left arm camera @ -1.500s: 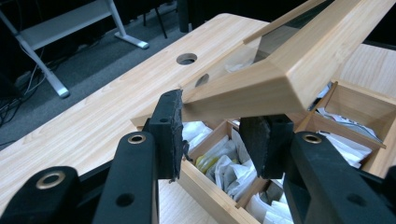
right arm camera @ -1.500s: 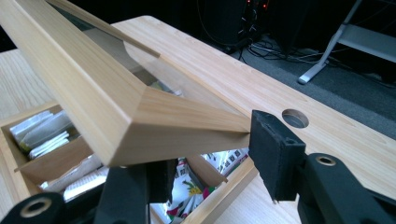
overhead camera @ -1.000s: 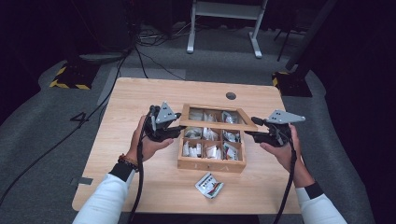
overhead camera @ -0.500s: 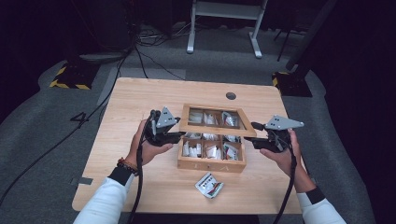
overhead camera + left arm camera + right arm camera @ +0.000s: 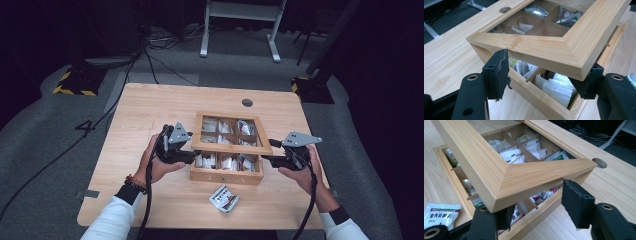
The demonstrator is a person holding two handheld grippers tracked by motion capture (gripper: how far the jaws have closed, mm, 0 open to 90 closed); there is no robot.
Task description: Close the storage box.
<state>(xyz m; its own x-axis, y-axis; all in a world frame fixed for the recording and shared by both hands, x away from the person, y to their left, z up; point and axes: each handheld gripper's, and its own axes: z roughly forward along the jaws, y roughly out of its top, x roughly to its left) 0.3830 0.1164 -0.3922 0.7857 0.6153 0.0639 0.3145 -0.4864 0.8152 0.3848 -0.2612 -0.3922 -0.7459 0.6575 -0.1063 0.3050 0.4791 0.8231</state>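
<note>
You hold the left tongs [image 5: 192, 156] at the left side of the wooden box [image 5: 226, 174], which stands in the middle of the table [image 5: 150, 110], and the right tongs [image 5: 265, 159] at its right side. The box has small compartments filled with packets [image 5: 554, 87]. Its lid [image 5: 232, 147], a wooden frame with a clear window, is raised at the front edge and tilted, so the near row of compartments is open under it. In the left gripper view the near left corner of the lid [image 5: 574, 65] lies between the two jaws of your left tongs [image 5: 544, 75]. These jaws have just been opening: the left pad stands free of the lid, and the right pad sits just at the corner, under its edge. In the right gripper view the near right corner of the lid [image 5: 499, 195] rests by the left jaw of your right tongs [image 5: 539, 207], while the right jaw stands clearly apart from the wood, so these tongs are wide and do not press on it. One loose packet [image 5: 223, 198] lies on the table in front of the box, between your two forearms; it is also at the lower left in the right gripper view [image 5: 439, 216].
</note>
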